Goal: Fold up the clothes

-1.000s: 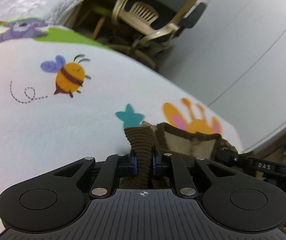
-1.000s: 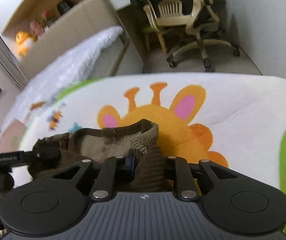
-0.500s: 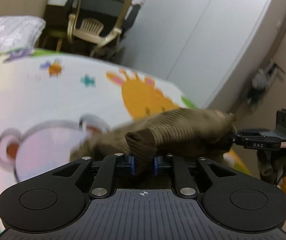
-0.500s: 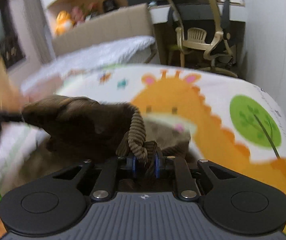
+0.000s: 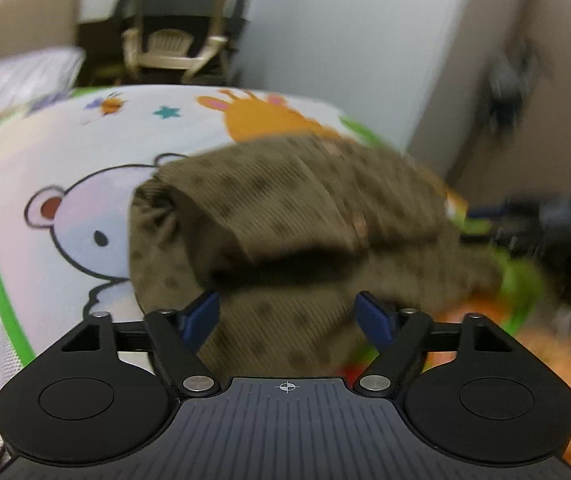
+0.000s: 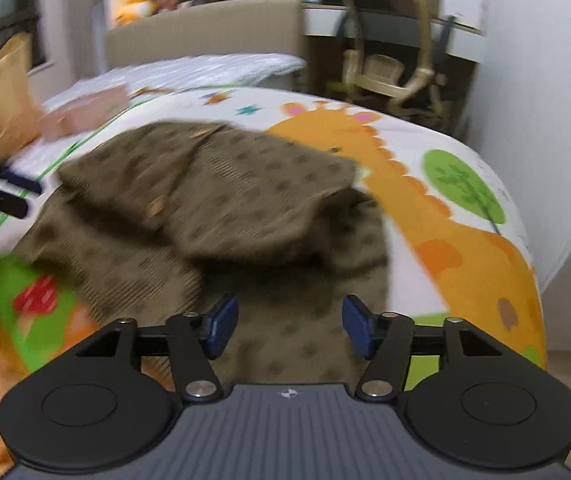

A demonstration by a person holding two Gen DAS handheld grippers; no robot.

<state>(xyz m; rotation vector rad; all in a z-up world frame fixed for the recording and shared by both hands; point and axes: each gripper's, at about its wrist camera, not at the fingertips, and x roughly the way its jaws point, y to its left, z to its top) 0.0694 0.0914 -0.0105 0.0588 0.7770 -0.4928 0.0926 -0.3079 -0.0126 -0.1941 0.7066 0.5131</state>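
Nearest the cameras: left gripper (image 5: 287, 314) and right gripper (image 6: 290, 326), jaws opening, cloth between, unpinched.
Beyond: brown corduroy garment (image 5: 285, 216) folded over on cartoon bedspread (image 5: 85, 152).
Handling: soft, light, floppy; take its edges.

garment (image 5: 285, 216): 1; claws: 2 (image 5: 291, 316) (image 6: 289, 324); blanket (image 5: 85, 152): 1; chair (image 6: 389, 68): 1

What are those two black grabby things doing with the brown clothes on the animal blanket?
A person is folding a brown dotted corduroy garment on the cartoon animal blanket. The left gripper and the right gripper are both opening their jaws, and nothing is pinched. The garment lies doubled over on the blanket in front of them.
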